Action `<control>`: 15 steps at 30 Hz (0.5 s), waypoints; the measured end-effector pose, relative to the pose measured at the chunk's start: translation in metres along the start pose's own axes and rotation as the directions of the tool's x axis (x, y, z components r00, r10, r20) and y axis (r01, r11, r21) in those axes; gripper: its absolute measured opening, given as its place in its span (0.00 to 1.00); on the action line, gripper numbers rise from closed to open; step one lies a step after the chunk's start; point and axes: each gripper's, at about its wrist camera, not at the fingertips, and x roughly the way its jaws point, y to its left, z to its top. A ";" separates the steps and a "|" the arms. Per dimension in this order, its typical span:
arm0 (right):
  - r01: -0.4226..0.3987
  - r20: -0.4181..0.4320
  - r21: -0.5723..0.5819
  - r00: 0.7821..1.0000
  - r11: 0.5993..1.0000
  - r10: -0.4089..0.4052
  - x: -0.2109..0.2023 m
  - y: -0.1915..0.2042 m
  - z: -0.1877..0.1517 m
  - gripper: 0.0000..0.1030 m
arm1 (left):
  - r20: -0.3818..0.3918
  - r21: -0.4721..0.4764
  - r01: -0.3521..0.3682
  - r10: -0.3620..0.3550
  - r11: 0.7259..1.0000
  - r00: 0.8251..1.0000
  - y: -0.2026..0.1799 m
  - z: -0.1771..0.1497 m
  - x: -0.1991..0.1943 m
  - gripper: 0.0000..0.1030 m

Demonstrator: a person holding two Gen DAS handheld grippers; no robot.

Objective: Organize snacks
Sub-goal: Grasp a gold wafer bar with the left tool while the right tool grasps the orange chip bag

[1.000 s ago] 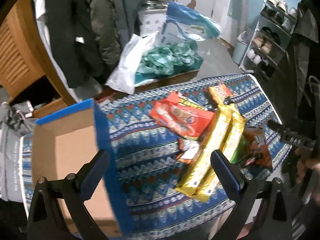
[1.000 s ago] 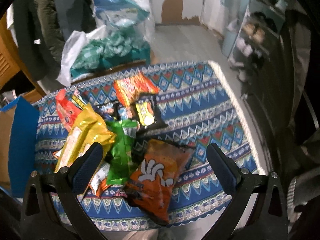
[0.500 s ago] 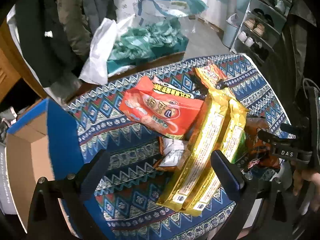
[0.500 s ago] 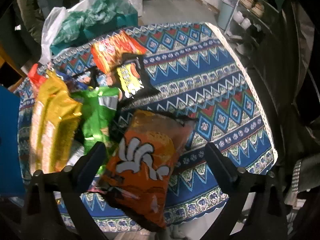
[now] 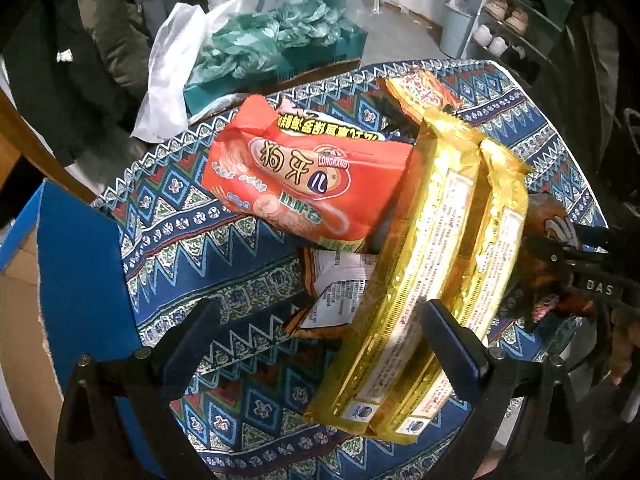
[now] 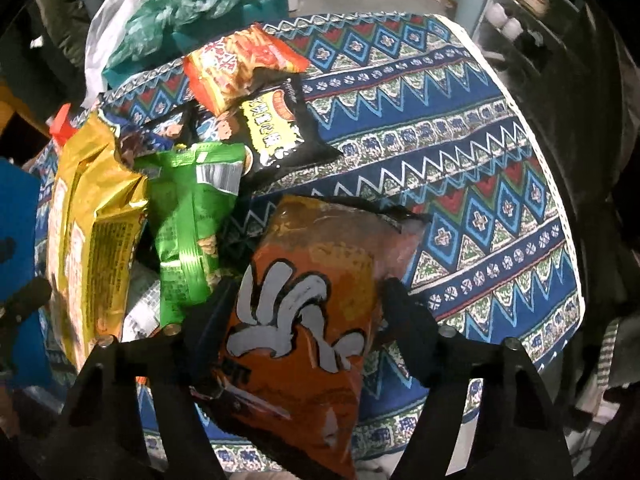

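Note:
A pile of snacks lies on a patterned blue tablecloth [image 6: 460, 140]. My left gripper [image 5: 320, 320] hangs open just above it, its right finger over two long gold packs [image 5: 432, 264] and a small white-backed packet [image 5: 336, 292] between the fingers. A red bag [image 5: 296, 188] lies beyond them. My right gripper [image 6: 308, 308] points down over an orange snack bag [image 6: 304, 280]. Its jaws are closing, and both pads touch the bag's sides. A green bag [image 6: 188, 220], a black bag [image 6: 280, 124] and an orange-red bag [image 6: 236, 64] lie further back.
An open cardboard box with blue walls [image 5: 76, 280] stands at the table's left end. Past the far edge sit green plastic bags [image 5: 272, 36] on the floor, hanging coats [image 5: 100, 40] and a shoe rack [image 5: 516, 20]. The cloth's right half lies bare.
Both grippers have sunk toward the pile. The left one has shifted from over the box toward the gold packs. The right jaws have narrowed from wide apart onto the orange bag.

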 end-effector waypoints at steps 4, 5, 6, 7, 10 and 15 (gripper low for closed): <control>0.003 0.006 -0.021 1.000 1.000 -0.003 -0.006 -0.001 -0.004 0.50 | 0.000 -0.007 0.020 -0.020 1.000 1.000 0.002 0.000 0.006 0.99; -0.002 0.002 -0.017 1.000 1.000 0.002 -0.008 -0.003 -0.005 0.48 | 0.001 -0.003 0.021 -0.021 1.000 1.000 0.002 0.001 0.006 0.99; -0.007 -0.001 -0.012 1.000 1.000 0.007 -0.009 -0.005 -0.006 0.47 | 0.005 0.008 0.021 -0.021 1.000 1.000 0.000 0.001 0.006 0.99; -0.017 -0.004 -0.002 1.000 1.000 0.017 -0.010 -0.007 -0.007 0.47 | 0.009 0.014 0.020 -0.020 1.000 1.000 0.000 0.000 0.005 0.99; -0.048 -0.014 0.027 0.999 0.998 0.048 -0.010 -0.011 -0.008 0.47 | 0.022 0.035 0.048 -0.048 0.998 0.999 -0.005 0.000 0.002 0.96; -0.051 -0.013 0.002 0.999 0.999 0.051 -0.012 -0.006 -0.011 0.47 | 0.001 0.102 0.011 -0.011 0.995 1.000 -0.020 -0.001 0.011 0.95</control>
